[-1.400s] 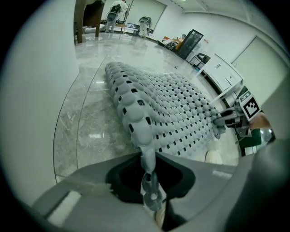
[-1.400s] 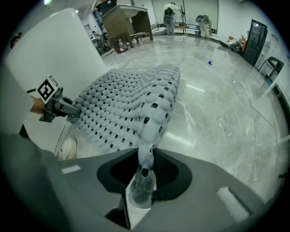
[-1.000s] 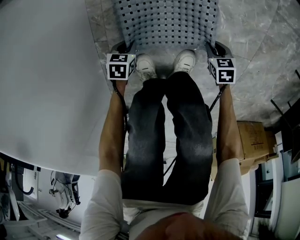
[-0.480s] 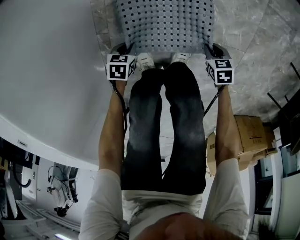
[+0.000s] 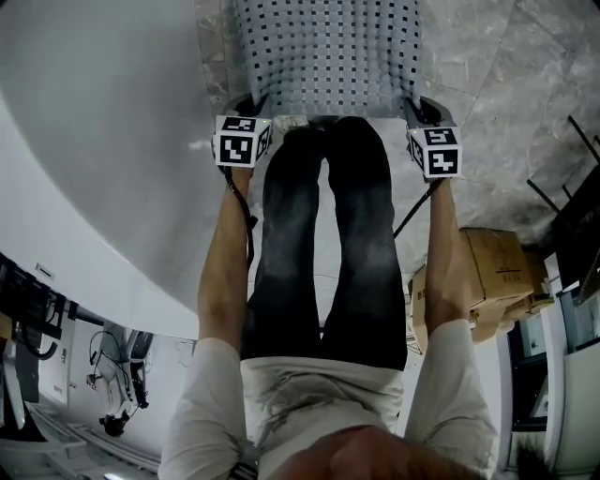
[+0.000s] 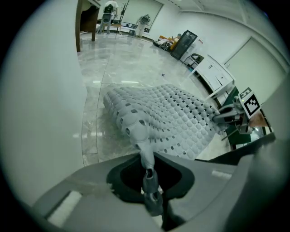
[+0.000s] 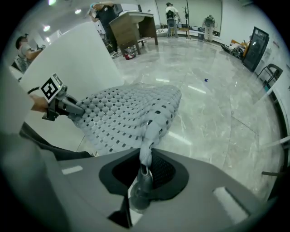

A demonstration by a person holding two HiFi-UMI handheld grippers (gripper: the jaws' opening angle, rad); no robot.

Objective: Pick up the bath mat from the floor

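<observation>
Two-jaw left gripper (image 6: 149,181): clamped on one pinched corner of the mat.
Bath mat (image 5: 328,52): held spread between both grippers, over the marble floor (image 5: 525,84).
Right gripper (image 7: 144,176): clamped on the other corner.

One bath mat (image 5: 328,52); two grippers: left gripper (image 6: 149,183), right gripper (image 7: 141,181)

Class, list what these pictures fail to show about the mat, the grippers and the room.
- Head view: the mat's far edge, cut off by the top of the frame.
- Head view: the jaws of the left gripper and right gripper, hidden under their own bodies.
- Both gripper views: whether the mat's far end touches the floor; the mat itself hides it.
- Left gripper view: the figures at the room's far end, too small.
</observation>
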